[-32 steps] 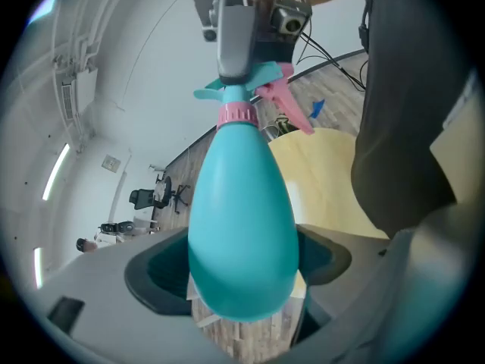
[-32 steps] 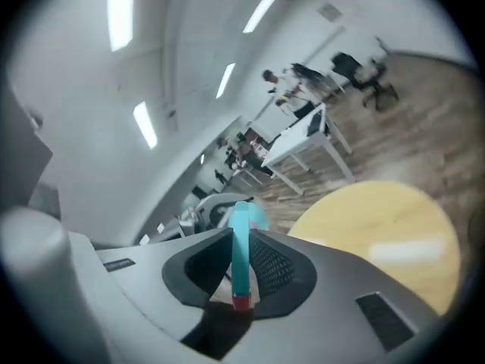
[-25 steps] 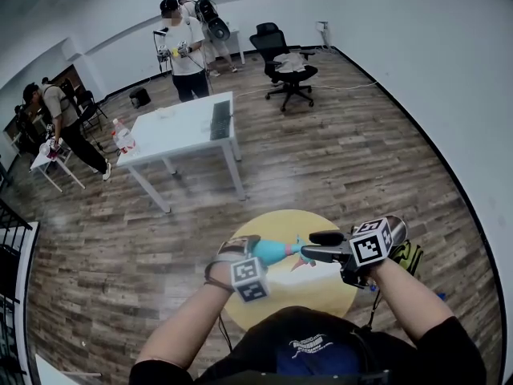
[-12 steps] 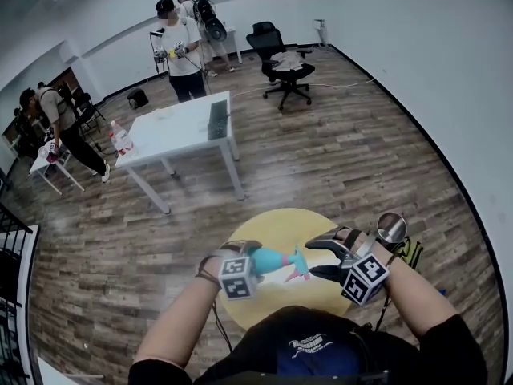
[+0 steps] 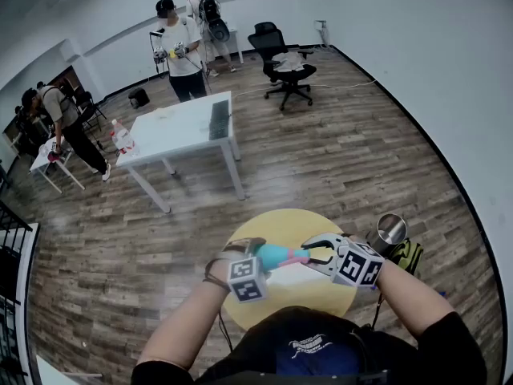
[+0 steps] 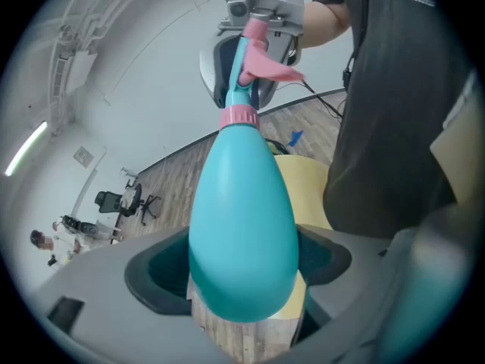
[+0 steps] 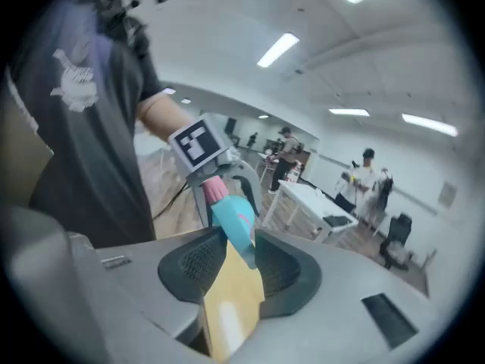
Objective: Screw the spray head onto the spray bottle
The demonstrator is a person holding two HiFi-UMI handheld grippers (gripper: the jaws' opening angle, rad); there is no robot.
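Spray bottle (image 5: 271,255), teal and egg-shaped, is held above the round yellow surface (image 5: 321,291), close to my body, lying nearly level with its neck pointing right. My left gripper (image 6: 241,268) is clamped on the fat lower body of the bottle, with a pad pressed to either side of it.

A pink collar (image 6: 239,116) rings the neck, and the spray head (image 6: 261,59) sits on top of it with its pink trigger (image 6: 271,68) sticking out to one side. I cannot tell from any view how far the collar is threaded on.

My right gripper (image 7: 236,247) comes in from the right and meets the bottle end to end. Its jaws have just been closing, and the spray head is now between them with both pads against it, so I read it as gripped. The marker cube on each gripper faces up toward the head camera.

Just beyond the right edge of the surface is a metal cup (image 5: 390,229); I cannot tell whether it stands on the surface or beside it. A wooden floor (image 5: 361,159) runs all round.

Further off to the left is a white table (image 5: 180,127). Past it, at the far wall, is a black office chair (image 5: 288,66). Several people (image 5: 180,50) stand on the far and far-left sides of the room.
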